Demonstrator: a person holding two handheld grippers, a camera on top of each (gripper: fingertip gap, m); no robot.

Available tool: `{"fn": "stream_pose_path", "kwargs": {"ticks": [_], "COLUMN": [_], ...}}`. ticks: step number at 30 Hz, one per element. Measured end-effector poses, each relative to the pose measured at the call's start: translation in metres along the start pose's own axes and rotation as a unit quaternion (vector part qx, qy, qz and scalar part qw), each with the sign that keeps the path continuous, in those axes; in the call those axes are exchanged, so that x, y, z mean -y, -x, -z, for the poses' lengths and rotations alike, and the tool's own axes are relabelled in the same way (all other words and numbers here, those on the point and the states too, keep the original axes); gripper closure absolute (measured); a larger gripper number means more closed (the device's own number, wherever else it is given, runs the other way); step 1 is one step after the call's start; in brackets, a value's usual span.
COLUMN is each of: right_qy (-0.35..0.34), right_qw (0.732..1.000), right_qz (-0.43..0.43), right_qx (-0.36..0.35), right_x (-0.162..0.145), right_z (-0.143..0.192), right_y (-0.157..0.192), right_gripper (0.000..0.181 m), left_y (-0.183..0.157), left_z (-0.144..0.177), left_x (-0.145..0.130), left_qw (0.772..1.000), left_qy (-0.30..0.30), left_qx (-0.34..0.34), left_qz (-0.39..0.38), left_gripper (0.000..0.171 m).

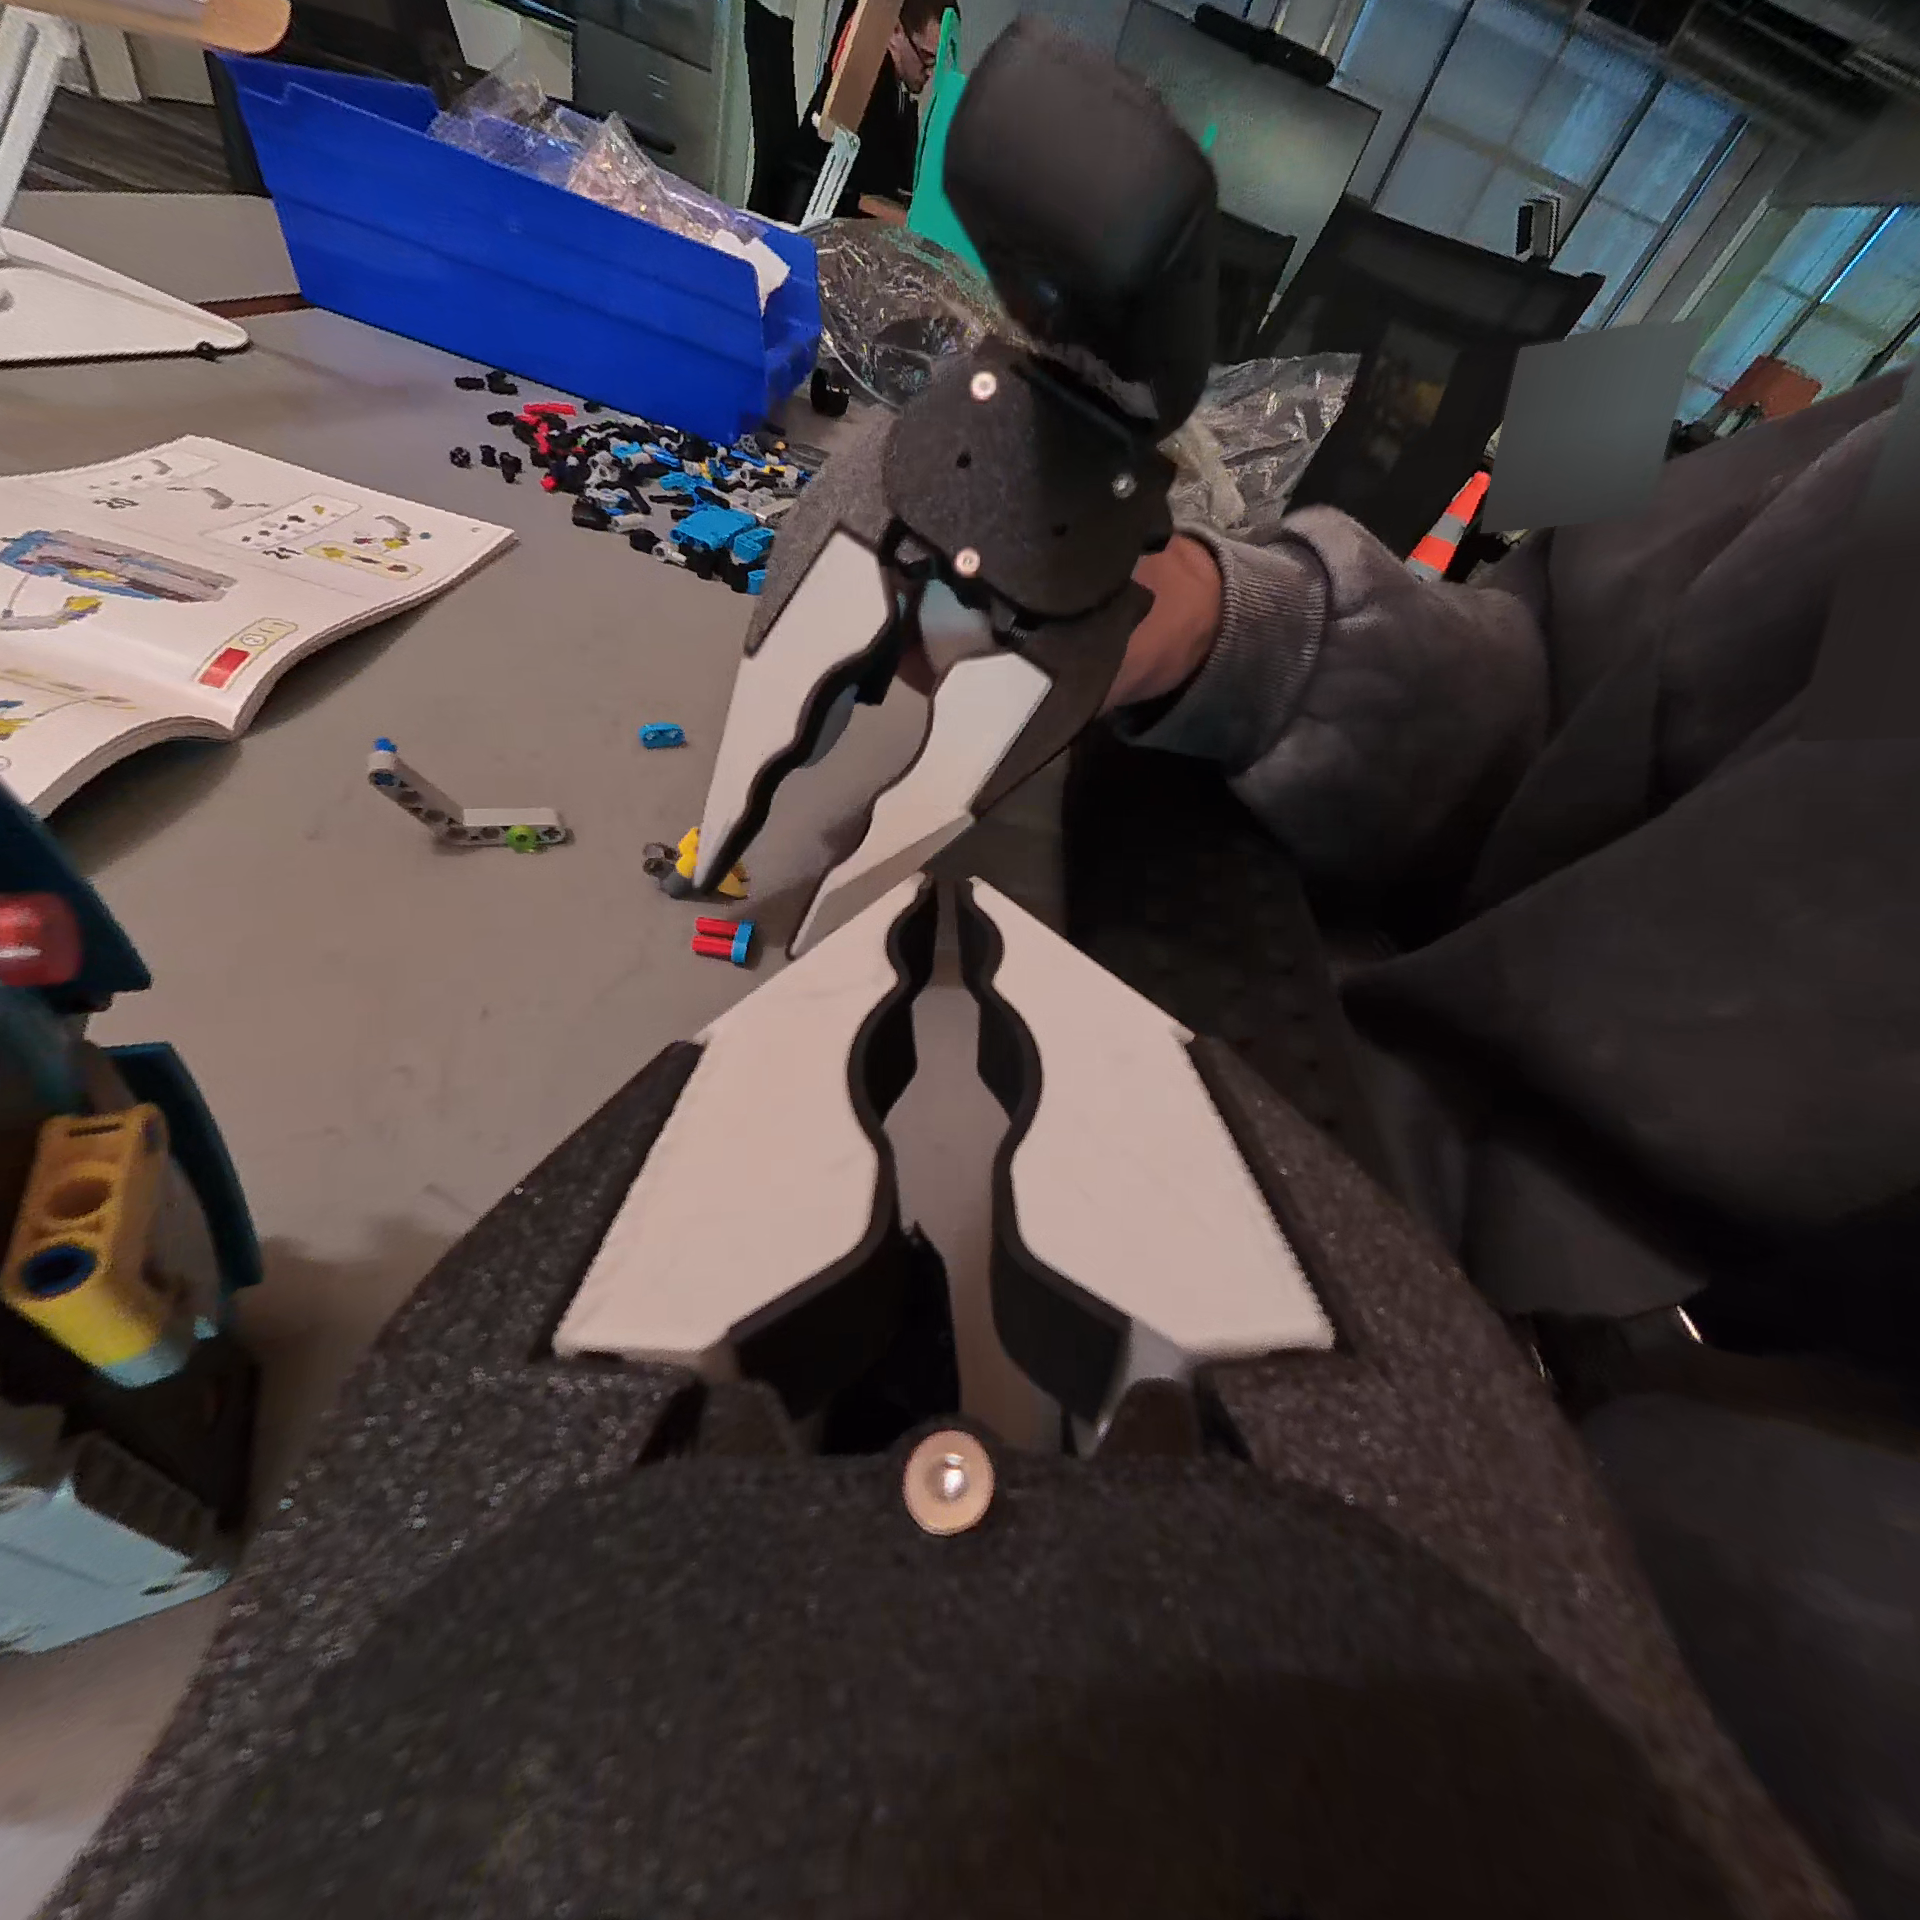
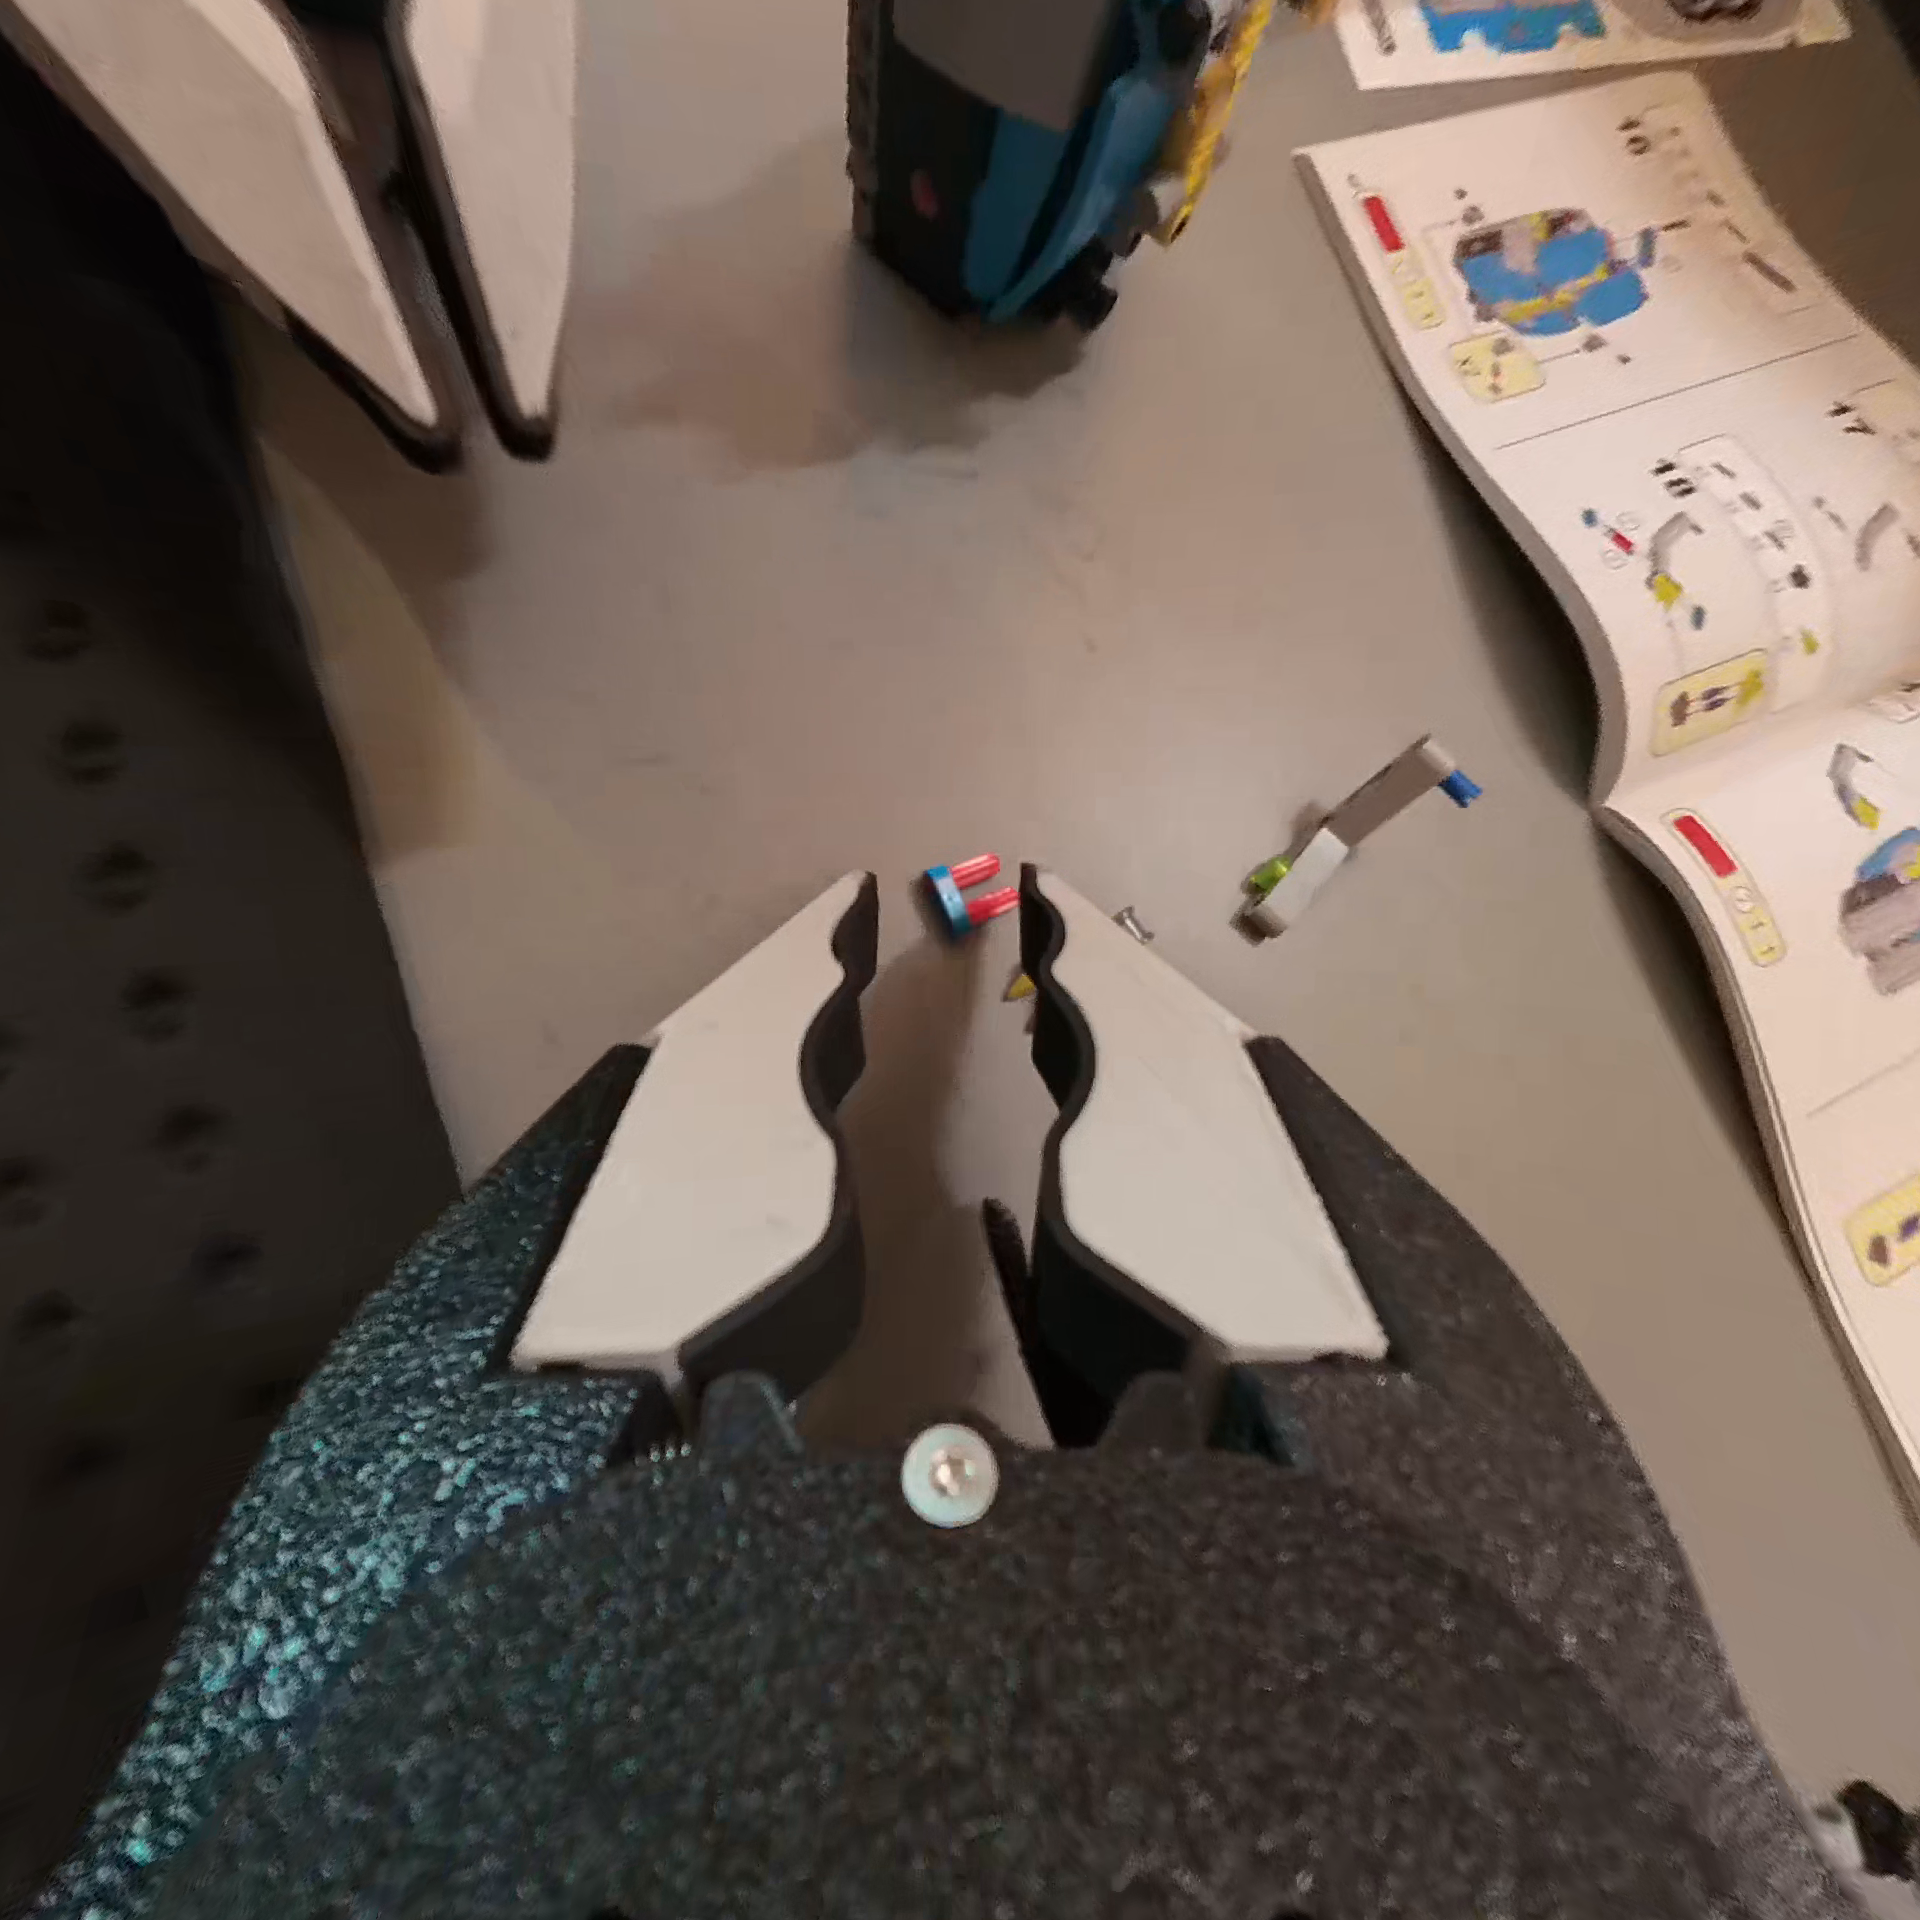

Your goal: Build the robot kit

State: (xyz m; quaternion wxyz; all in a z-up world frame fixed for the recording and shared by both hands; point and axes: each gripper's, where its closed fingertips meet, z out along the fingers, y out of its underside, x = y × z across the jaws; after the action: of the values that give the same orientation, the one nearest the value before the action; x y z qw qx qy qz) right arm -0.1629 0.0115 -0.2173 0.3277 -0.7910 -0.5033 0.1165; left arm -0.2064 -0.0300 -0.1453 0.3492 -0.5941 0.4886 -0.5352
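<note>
The red and blue toy piece [image 2: 968, 896] lies flat on the grey desk [image 2: 831, 644], just past the tips of the right gripper [image 2: 948, 896]. Its two red pins point right, at the right fingertip, and its blue end is nearer the left one. The jaws of this gripper are spread apart and hold nothing. They do not touch the piece.

In the left wrist view the same piece [image 1: 723, 938] lies just left of the right gripper [image 1: 750, 916], near its tips. One tip rests by a small yellow piece [image 1: 717, 871]. A hand [image 1: 1164, 623] in a grey sleeve holds that gripper.

The left gripper [image 1: 943, 902] has its jaws almost closed, with only a thin gap, and nothing is between them. It hangs over the desk edge, near the right gripper.

A grey bent piece [image 2: 1340, 836] with a green bit lies to the right. An open picture booklet [image 2: 1662, 582] is farther right. A blue bin [image 1: 520, 260] and a heap of small pieces [image 1: 665, 488] sit far off.
</note>
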Motion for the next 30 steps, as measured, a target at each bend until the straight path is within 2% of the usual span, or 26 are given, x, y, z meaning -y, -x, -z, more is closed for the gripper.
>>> {"fn": "stream_pose_path", "kwargs": {"ticks": [2,4,6,9,13,17,19,21,25,30], "right_qy": [0.034,0.038,0.043,0.037,0.006,-0.011,0.026,0.068,0.079,0.041], "right_qw": [0.999,0.999,0.997,0.999,0.999,0.988,0.983,0.982,0.981,0.976], "right_qz": [0.016,0.026,0.032,0.023,-0.037,-0.132,-0.166,-0.155,-0.166,-0.214], "right_qx": [0.008,0.028,0.047,0.025,-0.003,-0.085,-0.079,-0.088,-0.058,0.001], "right_x": [-0.010,-0.010,-0.010,-0.007,0.002,0.007,-0.006,-0.020,-0.022,-0.014], "right_z": [-0.007,-0.006,-0.007,-0.010,-0.006,0.016,0.009,-0.002,-0.010,-0.013], "right_y": [-0.001,0.003,0.008,0.002,-0.012,-0.054,-0.062,-0.065,-0.055,-0.044], "right_gripper": [0.156,0.161,0.173,0.173,0.174,0.174,0.174,0.174,0.173,0.173], "left_y": [0.001,0.003,0.003,0.003,0.004,0.006,0.007,0.008,0.009,0.009], "left_z": [0.000,0.000,0.000,0.000,0.000,0.000,0.000,0.000,0.000,0.000], "left_x": [0.000,0.000,0.000,0.000,0.000,-0.001,-0.001,-0.001,-0.001,-0.002], "left_qw": [1.000,1.000,1.000,1.000,1.000,0.999,0.999,0.999,0.998,0.998], "left_qy": [-0.001,-0.001,0.000,0.001,0.000,0.002,0.004,0.003,0.002,0.004], "left_qx": [-0.002,-0.002,-0.002,-0.004,-0.005,-0.008,-0.010,-0.011,-0.015,-0.018], "left_qz": [0.007,0.013,0.016,0.017,0.024,0.035,0.040,0.045,0.054,0.061], "left_gripper": [0.169,0.169,0.169,0.169,0.169,0.168,0.168,0.168,0.168,0.168]}}
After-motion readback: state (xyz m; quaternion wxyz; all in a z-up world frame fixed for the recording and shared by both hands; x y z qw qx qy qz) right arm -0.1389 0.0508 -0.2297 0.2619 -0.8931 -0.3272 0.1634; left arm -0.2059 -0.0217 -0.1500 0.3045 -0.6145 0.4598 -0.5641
